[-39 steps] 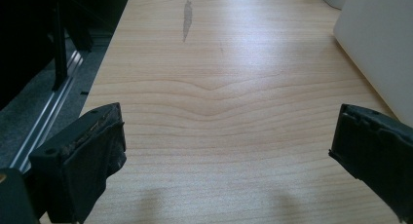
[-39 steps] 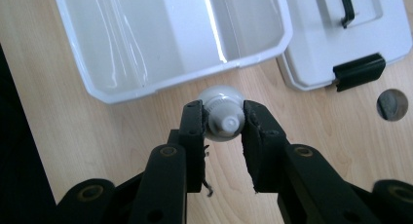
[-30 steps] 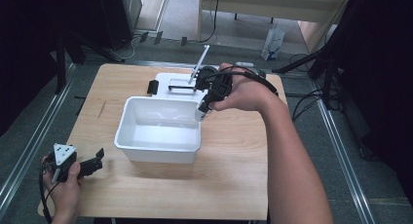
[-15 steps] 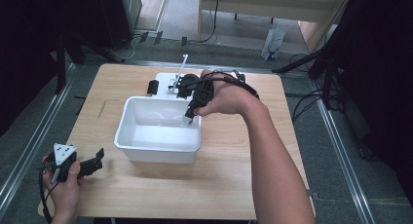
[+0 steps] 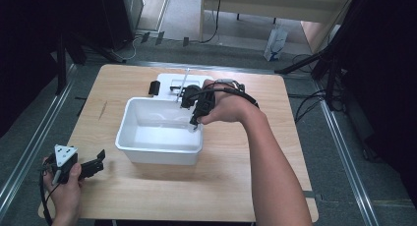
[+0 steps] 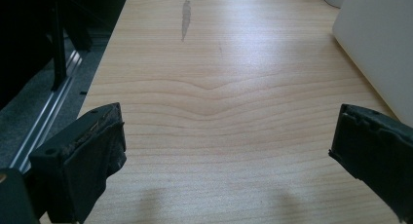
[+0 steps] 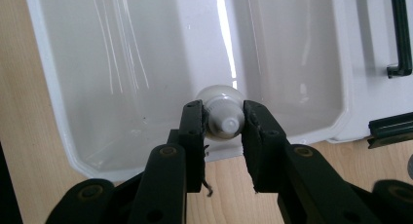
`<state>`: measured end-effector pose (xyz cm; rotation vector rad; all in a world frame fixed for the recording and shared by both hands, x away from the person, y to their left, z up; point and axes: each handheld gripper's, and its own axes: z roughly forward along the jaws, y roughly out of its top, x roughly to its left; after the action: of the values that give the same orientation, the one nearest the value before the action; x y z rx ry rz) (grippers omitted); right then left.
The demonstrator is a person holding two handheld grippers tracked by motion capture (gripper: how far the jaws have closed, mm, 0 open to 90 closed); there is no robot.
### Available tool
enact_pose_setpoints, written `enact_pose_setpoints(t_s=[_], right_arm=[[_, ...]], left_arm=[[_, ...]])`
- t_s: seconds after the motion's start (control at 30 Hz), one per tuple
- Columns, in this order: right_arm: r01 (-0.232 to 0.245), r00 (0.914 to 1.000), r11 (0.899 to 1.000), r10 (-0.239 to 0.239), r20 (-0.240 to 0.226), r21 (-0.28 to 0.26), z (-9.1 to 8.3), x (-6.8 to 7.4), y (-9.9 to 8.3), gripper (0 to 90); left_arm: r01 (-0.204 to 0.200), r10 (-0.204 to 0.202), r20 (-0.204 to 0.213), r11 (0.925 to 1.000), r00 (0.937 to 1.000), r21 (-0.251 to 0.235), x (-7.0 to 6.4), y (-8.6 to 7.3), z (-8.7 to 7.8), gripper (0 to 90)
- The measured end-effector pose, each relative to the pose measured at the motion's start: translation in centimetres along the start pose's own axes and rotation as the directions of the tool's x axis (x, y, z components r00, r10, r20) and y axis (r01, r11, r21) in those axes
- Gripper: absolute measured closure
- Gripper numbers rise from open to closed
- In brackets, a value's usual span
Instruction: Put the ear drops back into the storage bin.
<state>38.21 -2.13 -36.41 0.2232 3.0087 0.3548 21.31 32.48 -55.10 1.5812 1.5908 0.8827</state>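
Note:
My right gripper (image 5: 196,121) (image 7: 223,121) is shut on a small white bulb-shaped piece (image 7: 219,95), held by its grey neck with the round end pointing down. It hangs over the right part of a white plastic bin (image 5: 158,150) (image 7: 97,63) in the middle of the wooden table. In the high view the hand hides the piece. My left gripper (image 5: 97,160) (image 6: 226,136) rests low at the table's front left corner, open, with bare wood between its jaws. The bin's white wall (image 6: 375,44) stands to its right.
Behind the bin lies a flat white lid (image 5: 172,81) (image 7: 375,53) with a black handle (image 7: 400,36) and a thin white rod (image 5: 184,79) leaning up from it. A small black block (image 5: 154,87) sits at its left. Metal rails run along both table sides.
The right hand has come from behind the bin toward the person and slightly left, lowering the held piece over the bin's right part. The left gripper has stayed put.

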Motion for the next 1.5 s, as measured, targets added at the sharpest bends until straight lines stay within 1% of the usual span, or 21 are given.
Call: enact_pose_setpoints(t_s=[0.17,0.27,0.37,0.4,0.47,0.5,0.53,0.67,0.83,0.87,0.9,1.07,1.17,1.2,1.27,1.5], right_arm=[[0.001,1.0000,1.000,-0.001,0.001,0.010,1.0,0.1,-0.3,71.8],[-0.020,0.9998,1.000,0.020,-0.007,0.003,1.6,0.0,-0.5,71.8],[-0.041,0.9990,0.999,0.041,-0.015,0.012,2.4,0.0,-0.8,71.8],[-0.036,0.9992,0.999,0.037,-0.016,0.009,2.8,0.0,-0.9,71.8],[-0.049,0.9987,0.999,0.049,-0.015,0.010,3.2,0.1,-0.9,71.8],[-0.039,0.9991,0.999,0.039,-0.015,0.008,3.3,0.0,-0.9,71.8],[-0.041,0.9991,0.999,0.041,-0.009,0.013,3.5,0.1,-0.8,71.8],[-0.036,0.9993,0.998,0.036,0.008,0.048,4.3,0.4,-0.5,71.7],[-0.020,0.9998,0.996,0.020,0.006,0.089,5.4,0.6,-0.2,71.7],[-0.029,0.9996,0.994,0.029,0.001,0.105,5.7,0.7,-0.1,71.6],[-0.025,0.9997,0.993,0.025,-0.002,0.112,5.8,0.8,-0.1,71.6],[-0.015,0.9999,0.991,0.014,0.005,0.136,6.6,1.0,0.0,71.6],[0.003,0.9999,0.989,-0.005,0.011,0.149,7.1,1.1,0.1,71.5],[0.001,0.9999,0.988,-0.003,0.012,0.152,7.2,1.2,0.1,71.5],[0.017,0.9997,0.986,-0.019,0.014,0.163,7.4,1.2,0.1,71.6],[0.022,0.9992,0.985,-0.027,0.028,0.169,7.7,1.4,0.1,71.0]], left_arm=[[-0.001,0.001,0.000,1.0000,1.0000,0.000,0.0,0.0,0.0,0.0],[-0.002,0.002,0.000,1.0000,1.0000,-0.002,0.0,0.0,0.0,0.0],[0.000,0.000,-0.001,1.0000,1.0000,-0.003,-0.1,0.0,0.0,0.0],[-0.002,0.002,-0.001,1.0000,1.0000,-0.003,-0.1,0.0,0.0,0.0],[0.003,-0.003,0.000,1.0000,1.0000,-0.002,-0.1,0.0,0.0,0.0],[0.003,-0.003,0.000,1.0000,1.0000,-0.003,-0.1,0.0,0.0,0.0],[0.001,-0.001,0.000,1.0000,1.0000,-0.002,0.0,0.0,0.0,0.0],[0.002,-0.002,0.002,1.0000,1.0000,0.000,-0.1,0.0,0.0,0.0],[0.002,-0.002,0.000,1.0000,1.0000,-0.003,-0.1,0.0,0.0,0.0],[0.001,-0.001,0.000,1.0000,1.0000,-0.003,-0.1,0.0,0.0,0.0],[0.001,-0.001,0.000,1.0000,1.0000,-0.003,-0.1,0.0,0.0,0.0],[0.000,0.000,0.001,1.0000,1.0000,-0.002,-0.1,0.0,0.0,0.0],[0.000,0.000,0.000,1.0000,1.0000,-0.001,-0.1,0.0,0.0,0.0],[-0.001,0.001,0.000,1.0000,1.0000,-0.001,-0.1,0.0,0.0,0.0],[0.000,0.000,0.001,1.0000,1.0000,0.000,0.0,0.0,0.0,0.0],[-0.001,0.001,-0.002,1.0000,1.0000,0.002,0.0,0.0,0.0,0.0]])
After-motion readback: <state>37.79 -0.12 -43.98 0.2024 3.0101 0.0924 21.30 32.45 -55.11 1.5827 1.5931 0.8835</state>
